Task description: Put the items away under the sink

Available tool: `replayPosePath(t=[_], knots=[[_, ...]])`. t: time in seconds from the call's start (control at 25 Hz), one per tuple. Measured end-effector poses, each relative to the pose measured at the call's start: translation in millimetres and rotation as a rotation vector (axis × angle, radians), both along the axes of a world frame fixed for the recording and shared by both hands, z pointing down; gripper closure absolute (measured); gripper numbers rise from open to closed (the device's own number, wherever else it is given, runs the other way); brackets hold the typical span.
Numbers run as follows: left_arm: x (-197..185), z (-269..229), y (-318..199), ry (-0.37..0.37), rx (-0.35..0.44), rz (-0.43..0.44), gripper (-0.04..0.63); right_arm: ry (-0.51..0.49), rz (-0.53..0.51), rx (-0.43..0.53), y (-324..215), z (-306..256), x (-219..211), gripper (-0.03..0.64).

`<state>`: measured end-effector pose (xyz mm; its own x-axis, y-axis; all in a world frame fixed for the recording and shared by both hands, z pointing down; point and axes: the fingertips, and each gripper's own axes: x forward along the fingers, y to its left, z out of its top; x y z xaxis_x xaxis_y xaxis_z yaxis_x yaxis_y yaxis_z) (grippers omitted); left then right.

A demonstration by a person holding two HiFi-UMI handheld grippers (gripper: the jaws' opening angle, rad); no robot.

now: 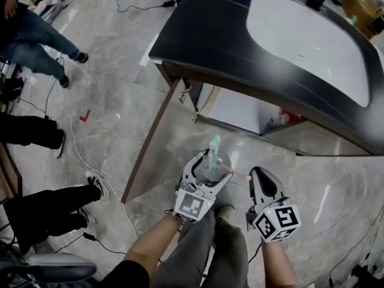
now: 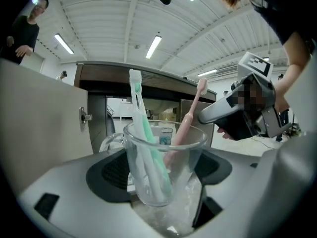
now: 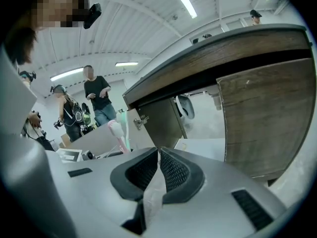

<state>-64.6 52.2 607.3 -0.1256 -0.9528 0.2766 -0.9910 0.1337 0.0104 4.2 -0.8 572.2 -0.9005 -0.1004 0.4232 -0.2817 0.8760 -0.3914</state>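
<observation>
Now; left claw (image 1: 213, 167) grips clear glass cup (image 2: 148, 182) holding two toothbrushes (image 2: 143, 128); right claw (image 3: 158, 168) pressed together, empty

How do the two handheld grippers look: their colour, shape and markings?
Both the left gripper and the right gripper have light grey, rounded bodies with black textured pads. Each carries a white cube with black square markers.

A grey marbled floor (image 1: 114, 89) spreads round a dark worktop (image 1: 210, 35) with a white basin (image 1: 306, 41). Its wooden cabinet door (image 1: 153, 141) stands open. Strip lights (image 2: 154, 46) line the ribbed white ceiling (image 2: 99, 14).
</observation>
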Motion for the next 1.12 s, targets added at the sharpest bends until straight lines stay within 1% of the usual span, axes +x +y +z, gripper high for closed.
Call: replayPosePath(t=[0.08, 0.28, 0.44, 0.68, 0.84, 1.0, 1.12], knots=[[-4.5, 18.4, -2.1, 0.0, 0.004, 0.002, 0.215, -0.001, 0.003, 0.002, -4.6, 18.6, -4.2, 0.577], [-15.3, 75.1, -2.9, 0.013, -0.042, -0.009, 0.215, -0.001, 0.002, 0.003, -11.1, 71.0, -17.2, 0.577], [-24.6, 110.8, -12.0, 0.016, -0.027, -0.02, 0.216, -0.007, -0.005, 0.012, -17.2, 103.7, -29.4, 0.577], [-41.9, 146.7, -37.5, -0.001, 0.019, -0.017, 0.216, -0.026, -0.009, 0.031, -30.1, 145.0, -49.2, 0.577], [-57.3, 173.1, -58.2, -0.009, 0.023, -0.03, 0.215, -0.015, -0.009, 0.044, -44.3, 177.5, -62.1, 0.577], [-72.0, 201.2, -76.3, -0.024, 0.015, -0.041, 0.216, -0.024, 0.004, 0.023, -54.6, 204.5, -74.9, 0.577], [-82.7, 215.5, -91.1, -0.024, 0.037, -0.045, 0.216, -0.029, -0.013, 0.027, -61.3, 220.5, -88.3, 0.577]])
